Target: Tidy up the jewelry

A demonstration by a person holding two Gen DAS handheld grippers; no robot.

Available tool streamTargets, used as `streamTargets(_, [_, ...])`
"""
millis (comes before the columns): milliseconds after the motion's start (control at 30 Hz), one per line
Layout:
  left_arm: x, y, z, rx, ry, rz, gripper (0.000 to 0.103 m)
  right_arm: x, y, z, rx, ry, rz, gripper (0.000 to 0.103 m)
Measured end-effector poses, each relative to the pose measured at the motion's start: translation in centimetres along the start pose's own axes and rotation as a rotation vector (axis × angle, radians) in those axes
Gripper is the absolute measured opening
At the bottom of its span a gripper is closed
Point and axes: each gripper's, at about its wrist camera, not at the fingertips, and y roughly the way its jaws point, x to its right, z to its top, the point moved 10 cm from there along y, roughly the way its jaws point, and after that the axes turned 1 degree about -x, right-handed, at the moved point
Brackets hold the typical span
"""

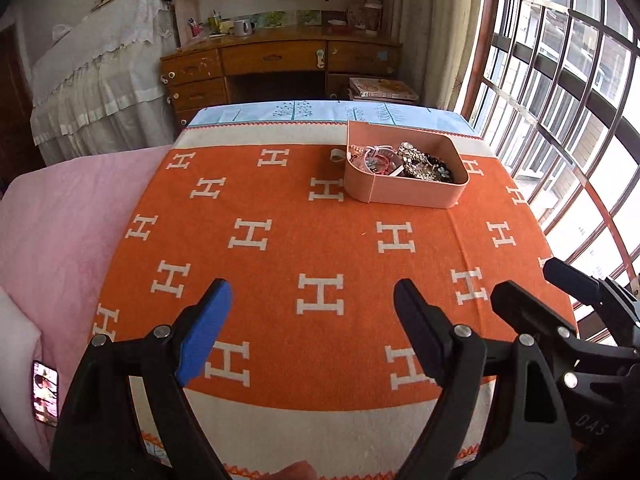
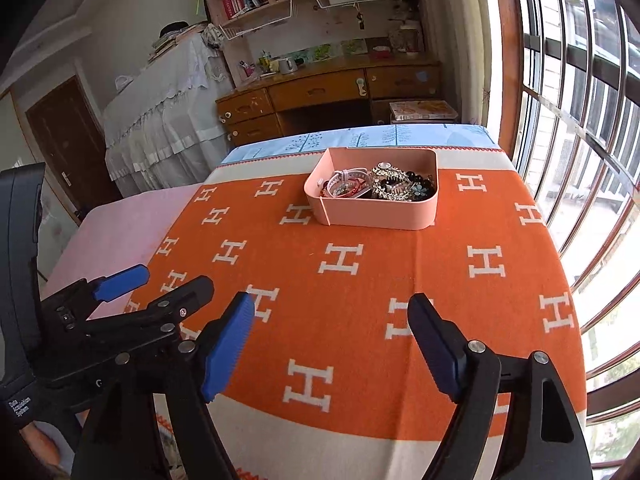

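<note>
A pink box (image 1: 404, 194) (image 2: 376, 214) stands toward the far side of the orange blanket with white H marks (image 1: 320, 240) (image 2: 360, 280). It holds a tangle of jewelry (image 1: 404, 160) (image 2: 380, 184): bracelets, beaded pieces and a watch. My left gripper (image 1: 312, 312) hovers open over the near part of the blanket, nothing between its fingers. My right gripper (image 2: 332, 320) is open too, empty, well short of the box. Each gripper shows in the other's view: the right gripper (image 1: 532, 292) at the right edge, the left gripper (image 2: 160, 280) at the left.
A pink sheet (image 1: 60, 232) lies left of the blanket with a phone (image 1: 45, 392) on it. A barred window (image 1: 560, 100) runs along the right. Beyond the bed stand a wooden desk (image 1: 280, 64) with shelves and a cloth-covered cabinet (image 1: 100, 80).
</note>
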Motion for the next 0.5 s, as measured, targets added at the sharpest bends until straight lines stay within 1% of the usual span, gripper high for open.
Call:
streamTargets(133, [-0.4,-1.2,0.0,0.021,-0.017,0.009,0.081,-0.5,-1.1,0.5,0.03,-0.015,-0.001,0.082])
streamTargets(233, [-0.7,-2.0,0.1,0.043,-0.02,0.032,0.081,-1.0,-1.7,0.7,0.052,-0.028,-0.005,0.082])
streamTargets(500, [-0.4,-3.2,0.3,0.074,-0.023,0.046,0.081,-1.5,-3.1,0.8,0.091,-0.027,-0.01,0.082])
